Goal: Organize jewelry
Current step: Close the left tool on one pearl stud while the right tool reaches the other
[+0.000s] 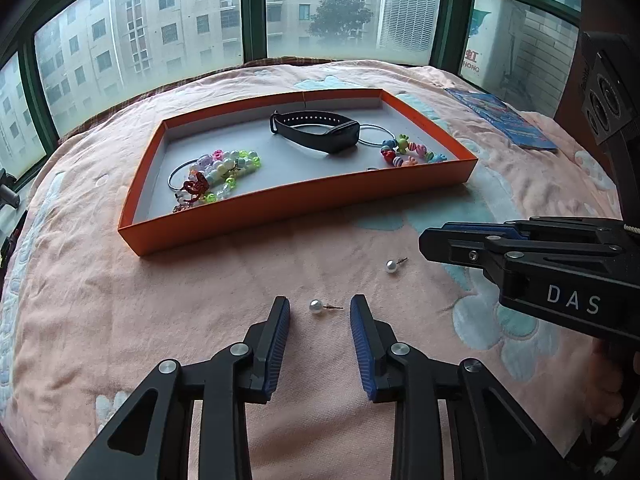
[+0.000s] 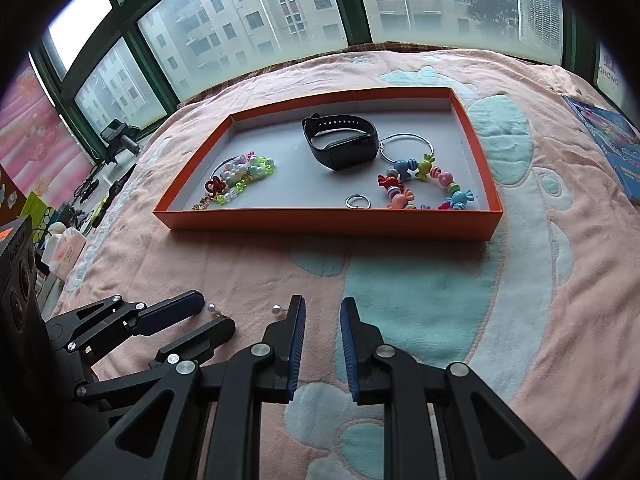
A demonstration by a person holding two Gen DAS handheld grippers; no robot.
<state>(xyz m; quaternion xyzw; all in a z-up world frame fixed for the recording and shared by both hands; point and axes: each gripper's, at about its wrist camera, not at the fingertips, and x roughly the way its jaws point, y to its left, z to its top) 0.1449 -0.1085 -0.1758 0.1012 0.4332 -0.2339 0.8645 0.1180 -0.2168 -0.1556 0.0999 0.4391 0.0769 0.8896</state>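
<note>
An orange tray (image 1: 296,204) (image 2: 328,222) lies on the pink blanket. It holds a black wristband (image 1: 316,130) (image 2: 340,142), two bead bracelets (image 1: 218,174) (image 2: 424,186) and a small ring (image 2: 357,202). Two pearl stud earrings lie on the blanket in front of it. My left gripper (image 1: 320,312) (image 2: 218,312) is open, its fingers on either side of one pearl earring (image 1: 316,306) (image 2: 211,308). The second pearl earring (image 1: 392,266) (image 2: 275,310) lies just left of my right gripper (image 2: 322,312), which is open and empty.
A blue booklet (image 1: 504,120) (image 2: 608,140) lies on the blanket at the right. Windows run along the back. Boxes and clutter (image 2: 60,232) sit off the bed's left edge.
</note>
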